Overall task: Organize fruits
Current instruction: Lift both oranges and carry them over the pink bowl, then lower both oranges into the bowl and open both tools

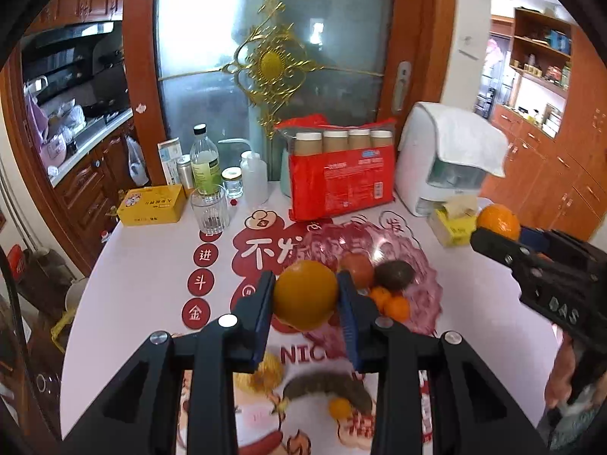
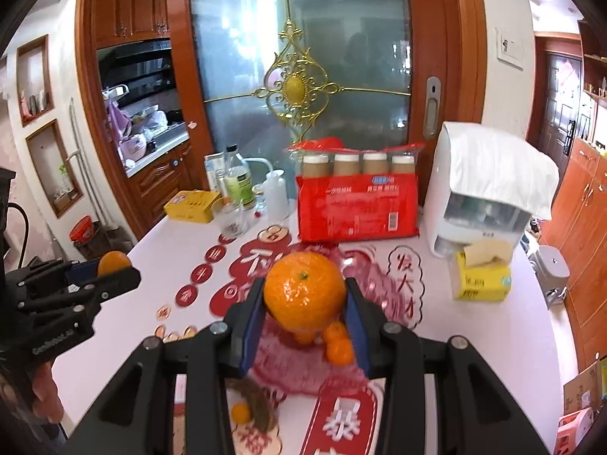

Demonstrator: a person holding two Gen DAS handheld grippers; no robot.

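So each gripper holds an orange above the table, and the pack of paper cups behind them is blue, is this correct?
Not quite: the pack of paper cups is red, as the right wrist view shows. The rest holds: the left gripper holds an orange, and the right gripper holds another orange, above the table.

The plate (image 2: 303, 375) at 6 o'clock is smeared by blur, the big orange (image 2: 304, 291) covers part of the small ones (image 2: 338, 349), and print on the red pack (image 2: 356, 204) is unreadable.

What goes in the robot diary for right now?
left gripper: shut on yellow-orange fruit | right gripper: shut on orange | both above pink plate
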